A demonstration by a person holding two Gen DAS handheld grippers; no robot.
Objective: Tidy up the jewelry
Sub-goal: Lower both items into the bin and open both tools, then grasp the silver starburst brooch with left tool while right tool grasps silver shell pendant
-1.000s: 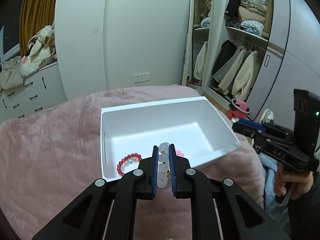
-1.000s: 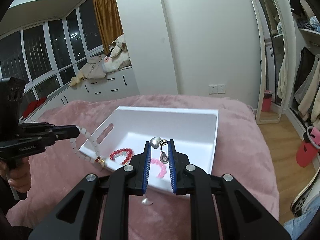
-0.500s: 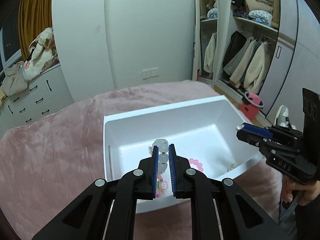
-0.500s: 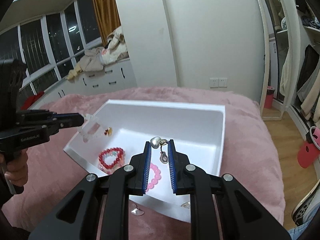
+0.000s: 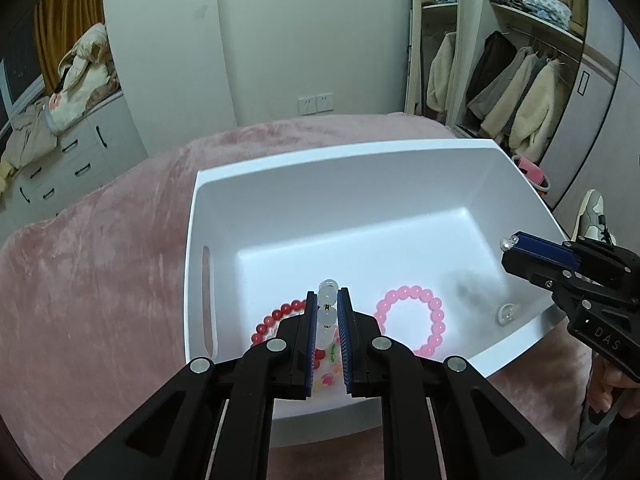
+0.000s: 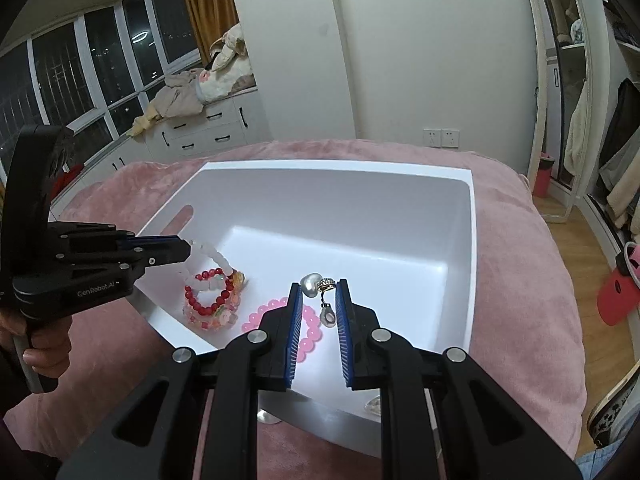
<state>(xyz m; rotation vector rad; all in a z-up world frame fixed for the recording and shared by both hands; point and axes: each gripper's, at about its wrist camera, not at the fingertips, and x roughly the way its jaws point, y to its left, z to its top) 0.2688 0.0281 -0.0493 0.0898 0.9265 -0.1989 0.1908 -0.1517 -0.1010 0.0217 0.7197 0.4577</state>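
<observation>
Left gripper (image 5: 327, 305) is clenched on a white bead bracelet (image 5: 327, 308): translucent milky round beads with small gold spacers. The strand runs lengthwise between the pads, 6 to 12 o'clock in the left wrist view, its top bead poking past the tips. In the right wrist view the rest of the loop droops from the tips down onto the tray floor.

Right gripper (image 6: 319, 300) is grasping a pearl earring (image 6: 316, 283) at the very tips: a pearl bead and gold clasp sit crosswise between the pads, and a small drop hangs below at 6 o'clock.

Both grippers are over the white tray (image 5: 360, 168), which sits on a bed with a pink plush blanket (image 5: 100, 264).

On the tray floor, left wrist view: a red bead bracelet (image 5: 276, 314) at 9 o'clock of the left gripper tips, lying flat; a pink bead bracelet (image 5: 412, 320) at 3 o'clock, a flat round loop; and a small silver piece (image 5: 505, 314) by the 3 o'clock wall.
</observation>
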